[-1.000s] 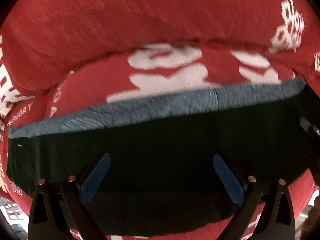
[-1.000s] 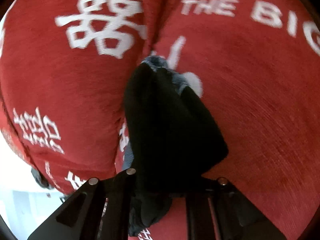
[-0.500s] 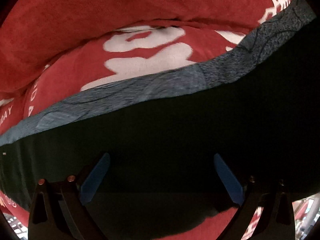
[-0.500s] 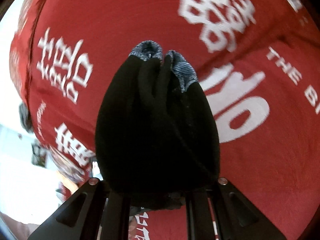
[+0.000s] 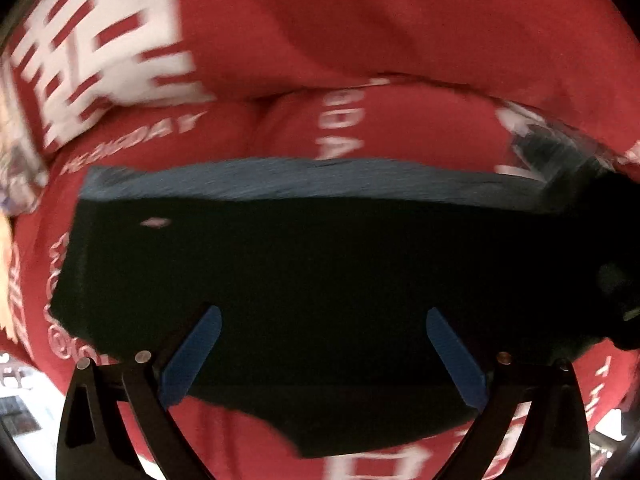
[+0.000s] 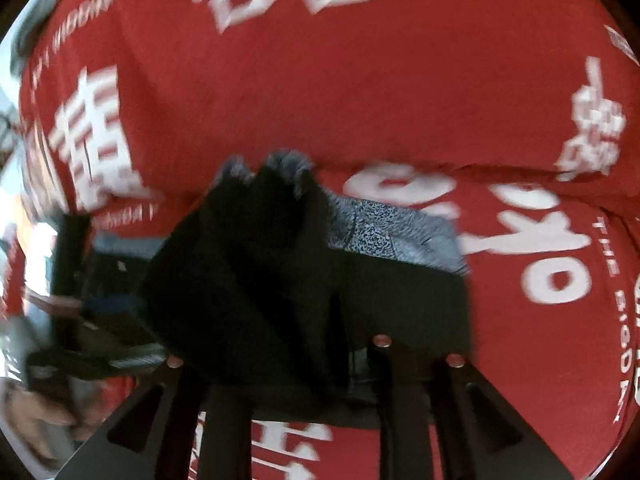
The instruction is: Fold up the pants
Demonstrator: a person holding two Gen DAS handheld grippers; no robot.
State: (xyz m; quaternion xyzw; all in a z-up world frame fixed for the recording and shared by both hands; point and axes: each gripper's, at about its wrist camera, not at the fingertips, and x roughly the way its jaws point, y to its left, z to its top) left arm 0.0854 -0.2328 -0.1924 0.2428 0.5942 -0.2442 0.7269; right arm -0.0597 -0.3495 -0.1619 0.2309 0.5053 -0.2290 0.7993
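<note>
left wrist view: the left gripper stands wide, its 2 blue pads spread over the dark pants and pinching nothing. the pants lie flat on the red printed cover, with the grey-blue waistband running crosswise just beyond the fingertips. the frame is blurred, so fine creases cannot be read.

right wrist view: the right gripper is clamped on a bunched fold of the pants, the cloth rising as a peak ahead of the fingers while a flat part with waistband trails to their right. the left gripper shows dimly off to the left.

judgement: the fold is midway, with 1 edge lifted and not yet laid. to do it well, carry the pinched edge low and straight over the flat layer, match waistband to waistband, and let the wide gripper press or pin the cloth beneath it so the lower layer does not drag. release only once the edges align; the soft cover may bunch underneath.
</note>
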